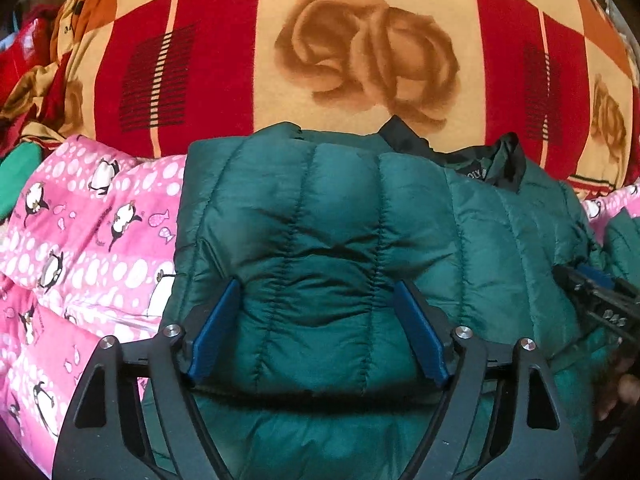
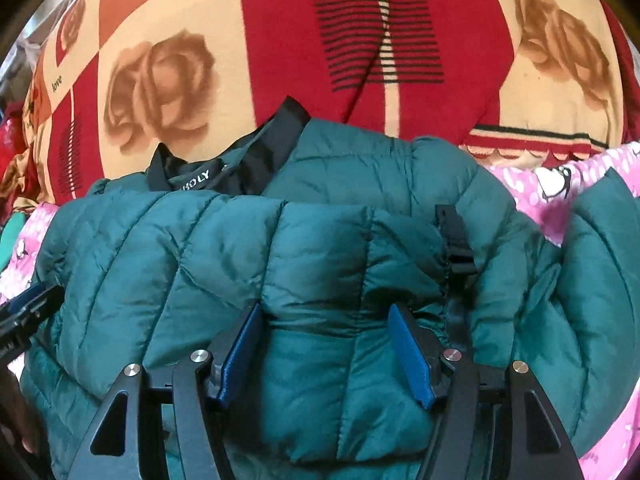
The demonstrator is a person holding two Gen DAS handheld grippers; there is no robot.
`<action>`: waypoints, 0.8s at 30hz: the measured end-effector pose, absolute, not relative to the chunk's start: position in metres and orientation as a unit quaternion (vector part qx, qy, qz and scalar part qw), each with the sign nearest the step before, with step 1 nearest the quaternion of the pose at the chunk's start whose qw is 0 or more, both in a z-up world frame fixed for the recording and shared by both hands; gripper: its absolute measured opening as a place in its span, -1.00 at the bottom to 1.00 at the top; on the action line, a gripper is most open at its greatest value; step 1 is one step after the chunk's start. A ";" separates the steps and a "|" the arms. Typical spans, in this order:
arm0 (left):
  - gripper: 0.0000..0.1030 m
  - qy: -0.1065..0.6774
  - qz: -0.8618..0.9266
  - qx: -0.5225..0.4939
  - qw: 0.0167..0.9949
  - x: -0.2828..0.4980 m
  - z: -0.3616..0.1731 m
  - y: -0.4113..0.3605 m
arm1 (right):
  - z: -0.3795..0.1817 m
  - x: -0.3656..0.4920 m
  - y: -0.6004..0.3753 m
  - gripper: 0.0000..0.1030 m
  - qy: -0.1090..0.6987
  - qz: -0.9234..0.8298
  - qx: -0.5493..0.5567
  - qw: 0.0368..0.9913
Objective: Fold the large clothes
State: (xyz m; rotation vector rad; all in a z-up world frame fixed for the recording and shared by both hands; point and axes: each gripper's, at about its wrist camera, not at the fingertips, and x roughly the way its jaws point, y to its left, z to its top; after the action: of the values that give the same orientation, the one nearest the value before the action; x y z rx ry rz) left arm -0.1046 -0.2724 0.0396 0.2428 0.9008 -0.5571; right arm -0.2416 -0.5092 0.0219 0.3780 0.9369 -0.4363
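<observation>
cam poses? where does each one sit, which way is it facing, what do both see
Left wrist: on the left gripper, angled down at the green jacket; own blue fingers open, right gripper at right edge.
Right wrist: on the right gripper, angled down at the jacket; own fingers open, left gripper at left edge.
Shared: jacket, black collar, rose blanket, pink penguin quilt.

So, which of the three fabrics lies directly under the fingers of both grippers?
The green quilted jacket, plain and puffy; the pink penguin-print cover lies beside it, and the red rose-patterned blanket lies behind it.
</observation>
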 end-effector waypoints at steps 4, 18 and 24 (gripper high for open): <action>0.59 0.426 -0.264 0.117 0.857 -0.104 0.038 -0.275 | 0.043 -0.262 -0.502 0.21 0.425 -0.198 0.187 0.863; 0.59 0.422 -0.265 0.110 0.860 -0.103 0.039 -0.273 | 0.021 -0.262 -0.496 0.38 0.457 -0.221 0.163 0.846; 0.59 0.416 -0.253 0.110 0.867 -0.110 0.046 -0.266 | 0.043 -0.279 -0.494 0.38 0.436 -0.217 0.175 0.855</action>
State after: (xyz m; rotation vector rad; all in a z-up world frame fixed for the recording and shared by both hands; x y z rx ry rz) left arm -0.1099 -0.2665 0.0456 0.2293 0.8701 -0.5288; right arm -0.2794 -0.4937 0.0427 0.3669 0.9175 -0.4569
